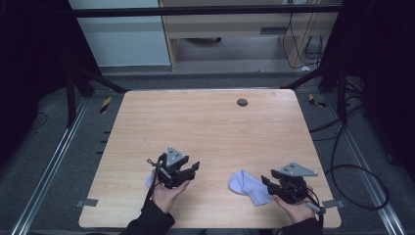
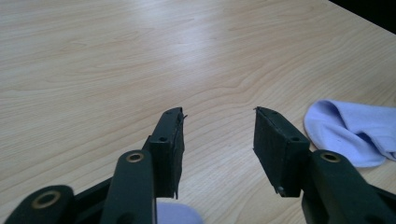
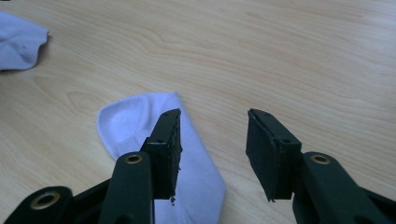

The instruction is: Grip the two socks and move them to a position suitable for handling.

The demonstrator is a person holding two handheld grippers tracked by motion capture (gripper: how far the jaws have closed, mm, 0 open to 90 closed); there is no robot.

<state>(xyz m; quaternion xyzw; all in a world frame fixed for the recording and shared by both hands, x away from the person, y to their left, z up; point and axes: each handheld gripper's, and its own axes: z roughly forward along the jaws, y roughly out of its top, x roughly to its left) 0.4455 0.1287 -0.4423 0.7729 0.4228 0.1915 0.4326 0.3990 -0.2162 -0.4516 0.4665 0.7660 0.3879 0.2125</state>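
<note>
- Left claw [image 1: 192, 172] at 7 o'clock on the table [image 1: 205, 122], jaws wide, nothing between them.
- Pale sock [image 1: 150, 180] partly hidden under left claw, touching the hand [image 1: 166, 195].
- Second pale sock [image 1: 247, 187] at 5 o'clock, flat on the wood, just left of right claw [image 1: 266, 182].
- Right claw jaws wide, empty; left jaw over that sock [image 3: 140, 126] in right gripper view.
- Dark round spot [image 1: 242, 102] at 12 o'clock, near far edge.

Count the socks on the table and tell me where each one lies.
2. One pale sock lies flat near the table's front edge beside the right gripper. The second sock sits mostly hidden under the left gripper.
</note>
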